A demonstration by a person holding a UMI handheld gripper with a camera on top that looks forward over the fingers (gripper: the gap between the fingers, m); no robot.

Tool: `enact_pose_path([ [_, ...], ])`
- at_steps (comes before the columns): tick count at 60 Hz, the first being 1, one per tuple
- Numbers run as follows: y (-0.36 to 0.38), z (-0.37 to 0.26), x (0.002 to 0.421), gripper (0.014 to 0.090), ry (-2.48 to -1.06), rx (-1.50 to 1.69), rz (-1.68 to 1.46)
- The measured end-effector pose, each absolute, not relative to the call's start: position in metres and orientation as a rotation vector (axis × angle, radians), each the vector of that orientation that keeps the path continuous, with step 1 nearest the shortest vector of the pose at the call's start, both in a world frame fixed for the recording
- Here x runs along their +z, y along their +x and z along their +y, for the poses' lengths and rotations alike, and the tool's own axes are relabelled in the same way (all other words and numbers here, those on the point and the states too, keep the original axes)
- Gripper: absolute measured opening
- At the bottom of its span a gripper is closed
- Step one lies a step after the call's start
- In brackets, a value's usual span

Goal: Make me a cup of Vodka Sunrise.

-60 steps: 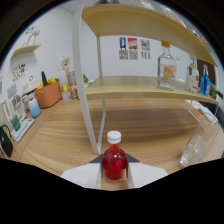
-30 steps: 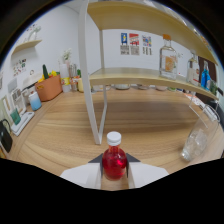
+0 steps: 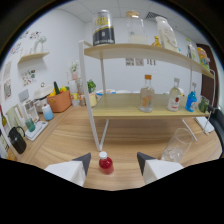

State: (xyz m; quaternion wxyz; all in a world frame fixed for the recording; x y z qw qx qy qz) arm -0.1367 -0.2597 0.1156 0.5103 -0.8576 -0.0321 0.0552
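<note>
With tool (image 3: 113, 161) spread open, red bottle (image 3: 105, 163) stands between fingers, seemingly untouched, on wooden table (image 3: 125, 135).

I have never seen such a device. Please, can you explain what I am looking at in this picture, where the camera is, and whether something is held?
There is no robot arm here. A person carries a hand-held gripper with two fingers, and the camera rides on it and looks forward, so the two pale fingers show at the bottom of the round, wide-angle picture.

The fingers are open and hold nothing. A small bottle of red liquid with a white cap stands on the wooden table, between the fingers with a gap at each side.

To the right stands a clear empty glass. Beyond is a two-level wooden shelf with several bottles, among them a clear one with an orange cap and a blue one. On the top level stands a dark can.
</note>
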Motion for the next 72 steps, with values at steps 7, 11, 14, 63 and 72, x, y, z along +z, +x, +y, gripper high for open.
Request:
enact_pose_path([
  [7,-0.101,-0.281,0.148,0.0866,-2.015,0.101,-0.078],
  [11,-0.074,-0.294,0.157,0.0865,-2.005,0.072,-0.060],
  [14,-0.052,-0.303,0.159,0.0864,-2.007,0.054,-0.037],
  [63,0.201,-0.165,0.388,0.0858,-1.678,-0.020,0.124],
  [72,0.207,-0.124,0.380,0.0852,-1.694,-0.020,0.091],
])
